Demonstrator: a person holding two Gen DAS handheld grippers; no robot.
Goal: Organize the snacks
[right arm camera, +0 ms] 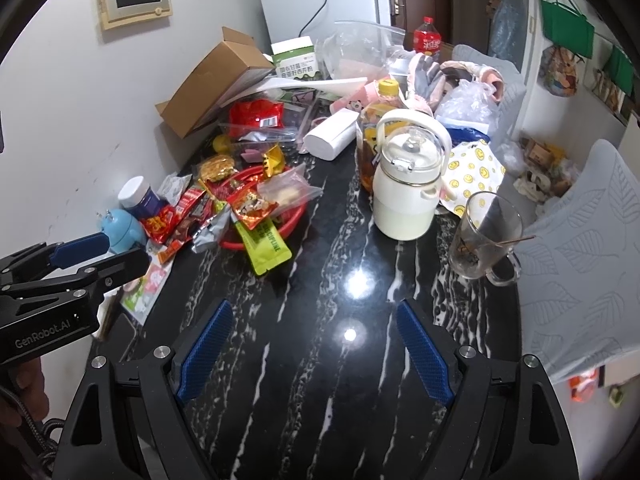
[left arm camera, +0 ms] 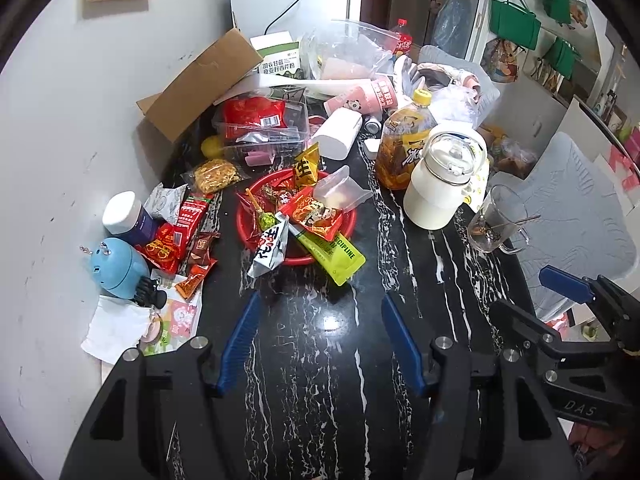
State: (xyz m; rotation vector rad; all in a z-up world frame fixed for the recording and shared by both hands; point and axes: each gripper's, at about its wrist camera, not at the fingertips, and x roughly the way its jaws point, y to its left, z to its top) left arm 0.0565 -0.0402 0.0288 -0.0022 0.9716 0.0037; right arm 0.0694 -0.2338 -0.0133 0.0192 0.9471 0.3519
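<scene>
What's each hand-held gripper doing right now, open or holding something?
Left hand-held gripper: open, holding nothing, above the bare table.
Right hand-held gripper: open wide, holding nothing.

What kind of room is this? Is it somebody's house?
Probably a home, likely a dining or kitchen corner. A black marble table is crowded with snacks in a red basket, a white kettle and a glass mug, with a white fridge behind.
</scene>
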